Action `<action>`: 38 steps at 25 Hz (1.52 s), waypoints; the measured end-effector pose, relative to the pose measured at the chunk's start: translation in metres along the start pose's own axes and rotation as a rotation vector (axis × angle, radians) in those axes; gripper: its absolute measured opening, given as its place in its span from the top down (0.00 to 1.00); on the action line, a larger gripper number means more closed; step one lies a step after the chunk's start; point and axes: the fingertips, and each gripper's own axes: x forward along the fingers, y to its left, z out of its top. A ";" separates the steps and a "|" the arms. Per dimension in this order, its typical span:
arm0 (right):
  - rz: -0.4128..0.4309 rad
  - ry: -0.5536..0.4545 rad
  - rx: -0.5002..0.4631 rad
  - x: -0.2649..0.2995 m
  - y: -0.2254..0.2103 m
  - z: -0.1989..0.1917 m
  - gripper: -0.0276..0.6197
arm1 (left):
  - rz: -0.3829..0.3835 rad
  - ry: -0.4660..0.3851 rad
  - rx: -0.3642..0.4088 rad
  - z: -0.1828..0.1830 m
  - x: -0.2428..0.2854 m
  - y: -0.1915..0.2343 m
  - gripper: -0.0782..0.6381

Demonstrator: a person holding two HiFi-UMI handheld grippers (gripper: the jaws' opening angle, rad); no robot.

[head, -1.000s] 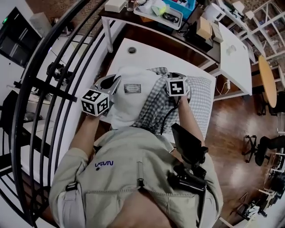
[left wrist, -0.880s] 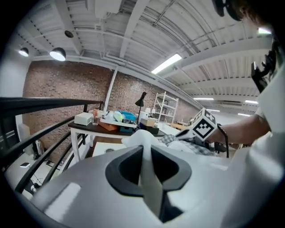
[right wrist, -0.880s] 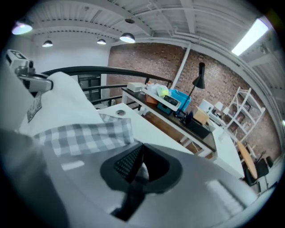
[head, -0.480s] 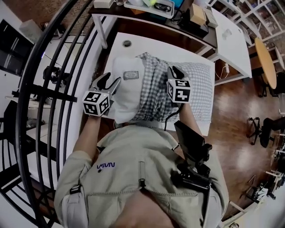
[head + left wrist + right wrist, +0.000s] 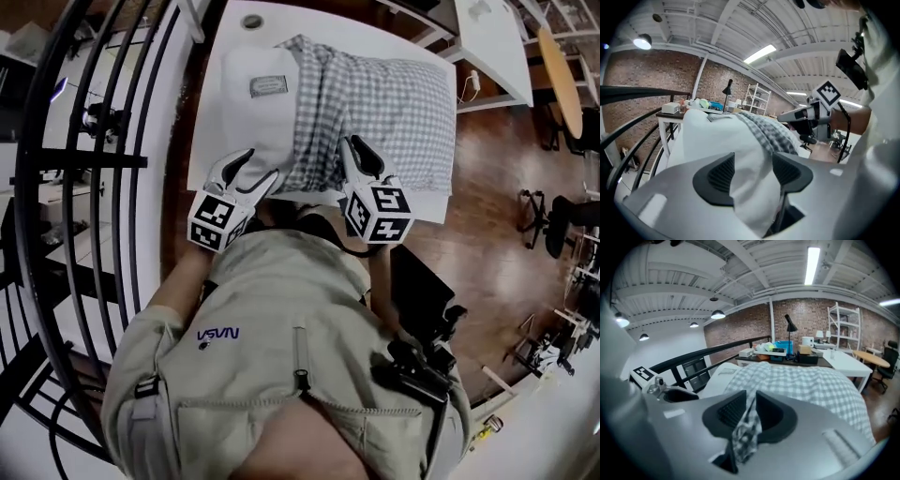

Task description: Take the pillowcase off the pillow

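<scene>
The white pillow [image 5: 251, 103] lies on the white table [image 5: 214, 56], its right part inside the grey checked pillowcase [image 5: 384, 103]. My left gripper [image 5: 251, 169] is at the pillow's near edge. In the left gripper view its jaws [image 5: 752, 171] have just been opening and stand wide, with a bare white pillow corner [image 5: 740, 154] between the pads. My right gripper [image 5: 354, 157] is at the pillowcase's near edge. Its jaws [image 5: 751, 408] opened a little and pinch a fold of checked cloth [image 5: 746, 430]. The cased pillow [image 5: 811, 385] stretches away ahead.
A black curved railing [image 5: 112, 159] runs along the left side of the table. Wooden floor [image 5: 487, 169] lies to the right, with office chairs [image 5: 562, 225] and a second white table [image 5: 487, 37] further off. A cluttered desk [image 5: 787, 350] stands beyond the pillow.
Both grippers have come back toward the person to the pillow's near edge. The pillow now lies flat, the pillowcase spread over its right part instead of bunched in the middle. The left jaws opened.
</scene>
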 end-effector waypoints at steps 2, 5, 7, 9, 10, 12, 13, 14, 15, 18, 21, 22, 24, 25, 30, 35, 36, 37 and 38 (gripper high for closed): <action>0.068 0.021 -0.022 -0.009 0.013 -0.018 0.85 | 0.011 0.048 0.046 -0.010 0.008 -0.019 0.52; 0.174 0.072 -0.048 -0.019 0.035 -0.050 0.85 | 0.077 0.128 0.067 -0.031 0.013 -0.027 0.52; 0.240 0.101 -0.067 -0.026 0.050 -0.073 0.85 | 0.151 0.154 0.064 -0.044 0.008 -0.023 0.51; 0.281 0.128 -0.095 -0.029 0.057 -0.093 0.85 | 0.215 0.163 0.050 -0.054 0.005 -0.013 0.51; 0.291 0.144 -0.109 -0.026 0.059 -0.102 0.85 | 0.234 0.165 0.041 -0.057 0.005 -0.008 0.51; 0.289 0.184 -0.130 -0.019 0.061 -0.117 0.83 | 0.242 0.175 0.031 -0.062 0.008 -0.001 0.51; 0.279 0.209 -0.135 -0.017 0.062 -0.125 0.80 | 0.230 0.187 0.032 -0.066 0.011 -0.002 0.51; 0.264 0.235 -0.138 -0.014 0.062 -0.131 0.78 | 0.213 0.201 0.035 -0.070 0.015 -0.003 0.51; 0.247 0.263 -0.140 -0.010 0.062 -0.138 0.76 | 0.196 0.215 0.041 -0.074 0.019 -0.005 0.51; 0.200 0.337 -0.124 0.008 0.065 -0.151 0.72 | 0.144 0.259 0.087 -0.076 0.028 -0.010 0.62; 0.118 0.363 -0.151 0.024 0.069 -0.153 0.72 | 0.086 0.254 0.121 -0.066 0.027 -0.014 0.82; 0.080 0.363 -0.183 0.028 0.067 -0.152 0.75 | 0.074 0.231 0.119 -0.058 0.026 -0.013 0.84; 0.016 0.348 -0.220 0.029 0.060 -0.146 0.87 | 0.046 0.191 0.104 -0.044 0.023 -0.014 0.85; -0.004 0.329 -0.222 0.026 0.057 -0.140 0.91 | 0.031 0.171 0.095 -0.036 0.020 -0.015 0.85; -0.125 0.221 -0.250 -0.008 0.031 -0.100 0.92 | -0.002 0.045 0.049 0.027 0.000 -0.008 0.86; -0.307 0.205 -0.345 -0.048 -0.034 -0.081 0.93 | 0.010 -0.038 0.017 0.063 -0.027 0.019 0.86; -0.331 0.207 -0.353 -0.052 -0.046 -0.080 0.92 | 0.013 -0.042 0.013 0.063 -0.030 0.023 0.86; -0.347 0.211 -0.360 -0.054 -0.057 -0.081 0.92 | 0.015 -0.040 0.005 0.060 -0.031 0.026 0.86; -0.356 0.221 -0.367 -0.053 -0.064 -0.084 0.92 | 0.016 -0.030 -0.006 0.053 -0.031 0.028 0.86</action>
